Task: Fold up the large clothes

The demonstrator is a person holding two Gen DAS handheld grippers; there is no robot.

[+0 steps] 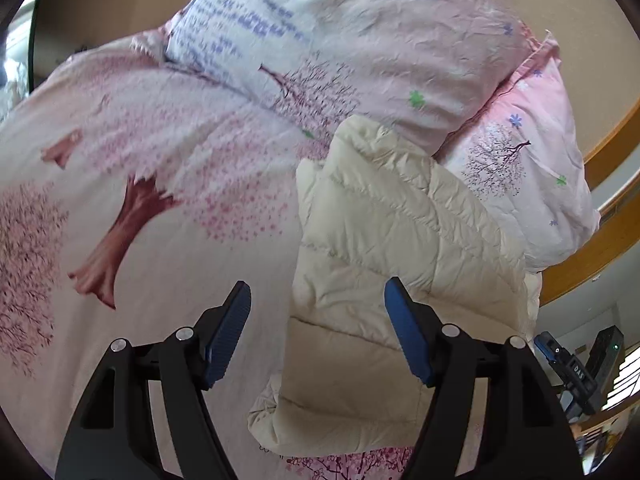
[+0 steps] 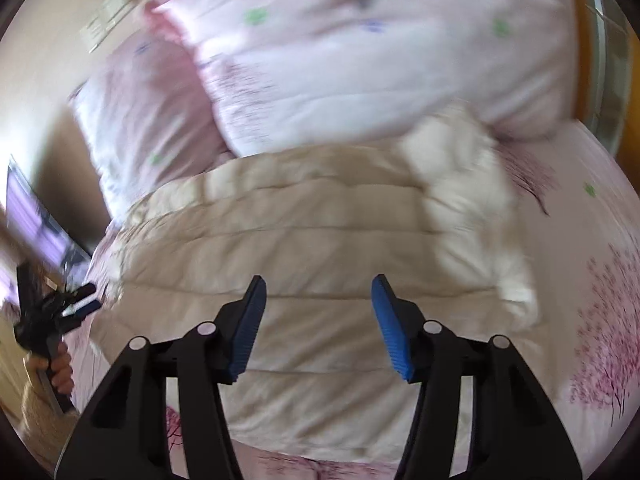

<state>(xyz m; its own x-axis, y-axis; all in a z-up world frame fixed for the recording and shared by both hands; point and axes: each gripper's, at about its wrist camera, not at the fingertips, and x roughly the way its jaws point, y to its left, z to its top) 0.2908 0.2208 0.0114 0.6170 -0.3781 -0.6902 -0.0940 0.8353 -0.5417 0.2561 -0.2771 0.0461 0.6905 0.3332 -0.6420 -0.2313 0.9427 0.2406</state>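
Left wrist: left gripper (image 1: pixel 318 294) over bed (image 1: pixel 160 240), jaws apart, nothing between. Cream jacket (image 1: pixel 384 248) folded, lying against quilt (image 1: pixel 360 52).

Right wrist: blurred. Right gripper (image 2: pixel 319 290) above jacket (image 2: pixel 304 264), jaws apart, empty. Sleeve part (image 2: pixel 468 216) loose at right.

Probably between folds. Next: pinch both near corners through all layers, lift evenly, lay edges flush.

Puffy quilted cloth on the cream jacket (image 1: pixel 384 240), faintly sheened, creased between stitched rows. Soft matt printed cotton on the bedsheet (image 1: pixel 168 184) and pillows (image 1: pixel 400 52), finely wrinkled. Matt black plastic on the left gripper (image 1: pixel 318 312) and right gripper (image 2: pixel 319 312), with ribbed blue pads and small shiny metal rivets. Glossy varnished wood on the bed frame (image 1: pixel 608 240).
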